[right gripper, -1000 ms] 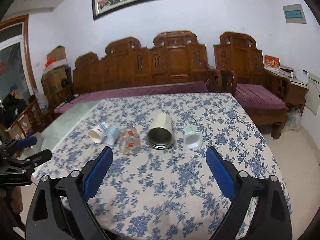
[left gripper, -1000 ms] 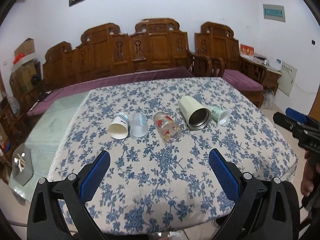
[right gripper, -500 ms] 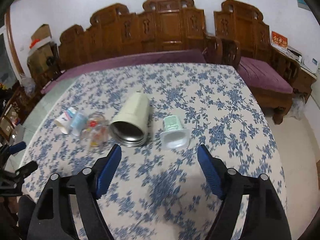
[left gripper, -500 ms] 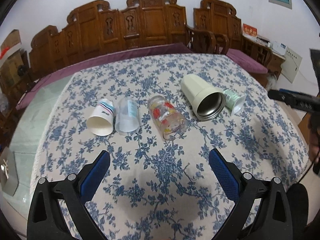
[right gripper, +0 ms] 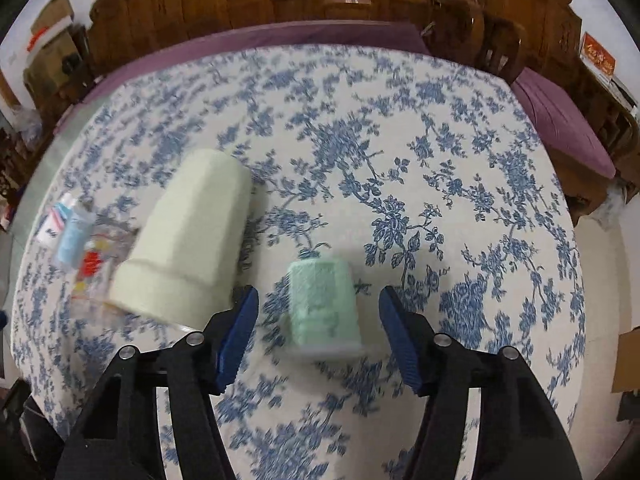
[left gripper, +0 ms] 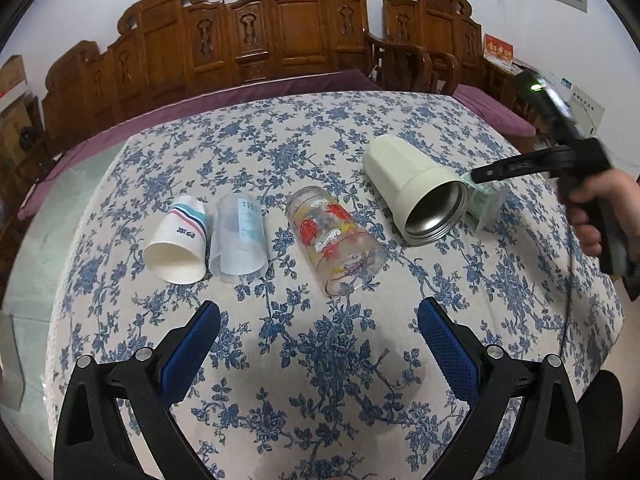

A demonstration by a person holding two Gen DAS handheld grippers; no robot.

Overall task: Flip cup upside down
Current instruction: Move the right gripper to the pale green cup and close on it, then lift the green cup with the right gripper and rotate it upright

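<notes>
Five cups lie on a floral tablecloth before carved benches.

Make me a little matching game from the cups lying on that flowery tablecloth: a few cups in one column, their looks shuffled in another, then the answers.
Cups:
1. paper cup
2. clear plastic cup
3. glass tumbler
4. cream mug

Looks:
A. shiny metal inside
B. red and yellow pictures
C. pink and teal stripes
D. see-through, pale blue label

Pairs: 1-C, 2-D, 3-B, 4-A
</notes>
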